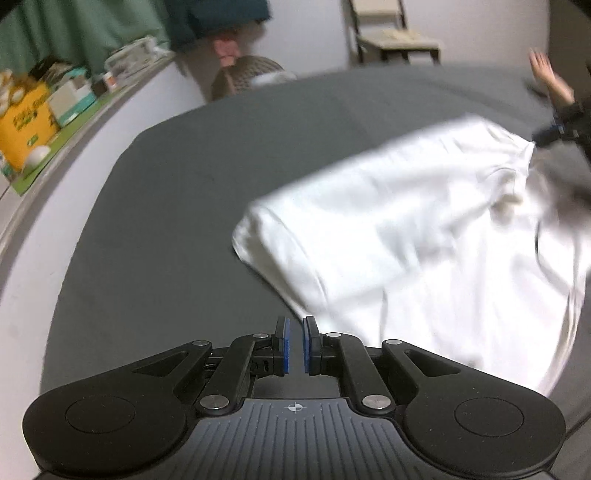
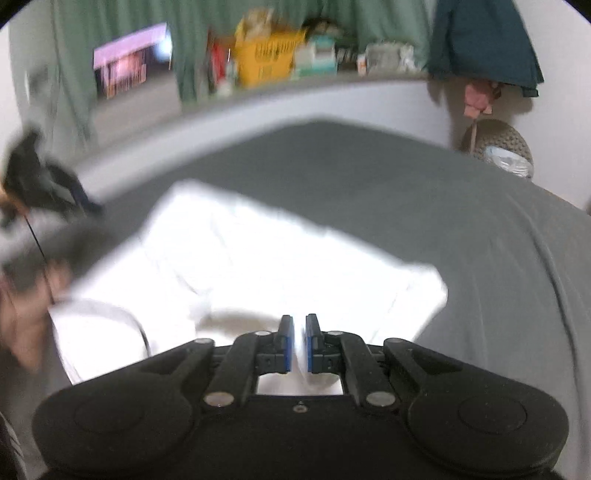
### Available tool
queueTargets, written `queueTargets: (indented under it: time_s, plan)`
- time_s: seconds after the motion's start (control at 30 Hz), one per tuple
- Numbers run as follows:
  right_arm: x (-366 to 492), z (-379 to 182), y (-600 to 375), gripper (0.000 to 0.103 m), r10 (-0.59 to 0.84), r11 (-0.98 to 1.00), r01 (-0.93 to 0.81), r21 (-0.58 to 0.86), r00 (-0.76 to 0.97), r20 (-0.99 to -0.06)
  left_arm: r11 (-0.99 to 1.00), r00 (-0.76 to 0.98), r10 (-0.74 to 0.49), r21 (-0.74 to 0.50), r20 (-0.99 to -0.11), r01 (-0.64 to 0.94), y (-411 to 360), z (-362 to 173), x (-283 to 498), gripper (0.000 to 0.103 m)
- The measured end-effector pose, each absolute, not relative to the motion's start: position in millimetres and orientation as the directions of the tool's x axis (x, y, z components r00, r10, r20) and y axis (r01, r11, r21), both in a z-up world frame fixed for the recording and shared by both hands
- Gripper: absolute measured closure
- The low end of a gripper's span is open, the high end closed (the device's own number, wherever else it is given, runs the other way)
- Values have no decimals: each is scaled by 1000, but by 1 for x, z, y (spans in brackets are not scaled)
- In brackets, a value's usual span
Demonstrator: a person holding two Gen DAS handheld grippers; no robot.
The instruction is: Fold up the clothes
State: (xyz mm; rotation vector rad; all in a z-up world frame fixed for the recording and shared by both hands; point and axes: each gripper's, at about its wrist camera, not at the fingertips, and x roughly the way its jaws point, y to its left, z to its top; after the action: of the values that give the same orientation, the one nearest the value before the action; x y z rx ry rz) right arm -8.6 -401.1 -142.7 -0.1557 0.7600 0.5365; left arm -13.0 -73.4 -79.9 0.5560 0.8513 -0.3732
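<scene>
A white T-shirt (image 1: pixel 417 236) lies partly lifted on the dark grey bed sheet (image 1: pixel 177 229). My left gripper (image 1: pixel 295 345) hangs over bare sheet just left of the shirt's edge; its blue pads stand a narrow gap apart with nothing between them. My right gripper (image 2: pixel 300 341) is shut on a fold of the white T-shirt (image 2: pixel 280 258), with cloth showing between its pads. In the left wrist view the right gripper (image 1: pixel 554 131) holds the shirt's far corner, raised. In the right wrist view the left gripper (image 2: pixel 44 184) shows blurred at the left edge.
A ledge (image 2: pixel 332 79) behind the bed carries a yellow box (image 2: pixel 266 59) and other items before green curtains. A woven basket (image 2: pixel 498 146) stands by the bed's far corner. A wooden chair (image 1: pixel 391 33) stands by the wall. The sheet (image 2: pixel 480 229) stretches wide to the right.
</scene>
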Motion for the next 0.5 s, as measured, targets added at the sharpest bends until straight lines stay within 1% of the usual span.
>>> queueTargets:
  time_s: [0.03, 0.07, 0.1, 0.13, 0.17, 0.2, 0.23, 0.27, 0.3, 0.4, 0.5]
  plan:
    - [-17, -146, -390, 86, 362, 854, -520, -17, 617, -698, 749, 622, -80, 364, -779, 553, -83, -86, -24, 96]
    - [-24, -149, -379, 72, 322, 846, -525, -93, 641, -697, 697, 635, -72, 417, -769, 584, -93, -91, -35, 93]
    - [-30, -150, -369, 64, 289, 832, -530, -164, 667, -687, 654, 661, -76, 463, -747, 598, -102, -96, -42, 88]
    - [-36, -150, -359, 54, 261, 814, -533, -233, 693, -672, 611, 687, -83, 508, -722, 607, -110, -100, -49, 66]
    - [-41, -151, -349, 54, 235, 791, -532, -301, 718, -655, 593, 716, -88, 541, -693, 596, -120, -102, -49, 29]
    - [-46, -152, -341, 54, 222, 765, -541, -349, 730, -646, 579, 747, -85, 577, -660, 576, -129, -103, -40, 14]
    - [-50, -154, -333, 55, 218, 738, -555, -384, 734, -643, 546, 775, -104, 616, -623, 568, -137, -105, -39, 4]
    - [-54, -156, -324, 55, 216, 711, -568, -415, 738, -639, 509, 801, -128, 654, -585, 559, -145, -108, -38, 4]
    - [-58, -158, -315, 55, 214, 682, -579, -446, 742, -636, 446, 803, -151, 686, -576, 575, -152, -111, -41, 4]
    - [-65, -168, -291, 56, 166, 563, -578, -591, 780, -604, 233, 829, -167, 795, -534, 560, -171, -123, -36, 4]
    - [-69, -185, -280, 56, 120, 447, -564, -694, 807, -579, 39, 806, -211, 819, -553, 572, -174, -131, -36, 5]
